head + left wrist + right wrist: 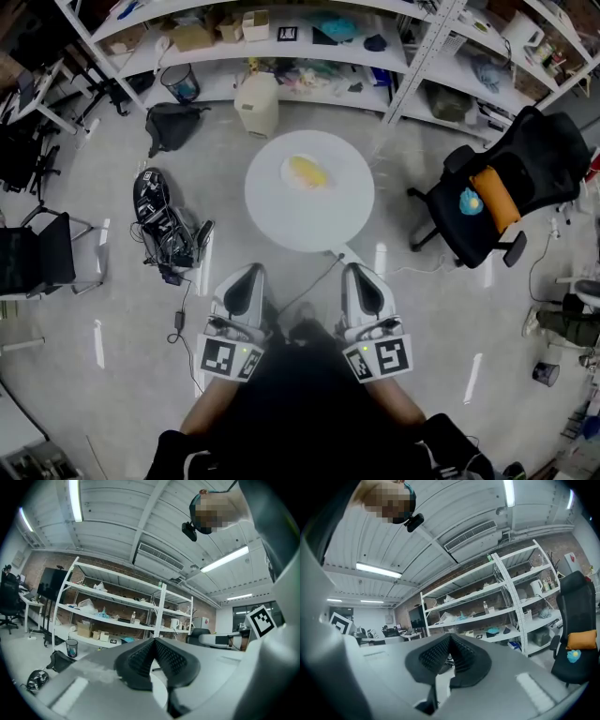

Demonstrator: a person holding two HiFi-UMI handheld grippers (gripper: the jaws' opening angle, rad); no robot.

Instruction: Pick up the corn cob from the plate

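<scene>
A yellow corn cob (307, 172) lies on a white plate (287, 170) on the round white table (309, 220), seen in the head view. My left gripper (251, 273) and right gripper (354, 272) are held side by side just short of the table's near edge, well away from the cob. In the left gripper view the left gripper (153, 641) has its black ribbed pads meeting at the tip, nothing between them. The right gripper (449, 637) in its own view is shut the same way, empty. Neither gripper view shows the plate or the cob.
A black office chair (506, 192) with an orange cushion stands right of the table. White shelving (281, 47) runs along the back, a beige bin (257, 103) below it. A black bag (173, 124) and a tangle of cables (164, 225) lie on the floor at left.
</scene>
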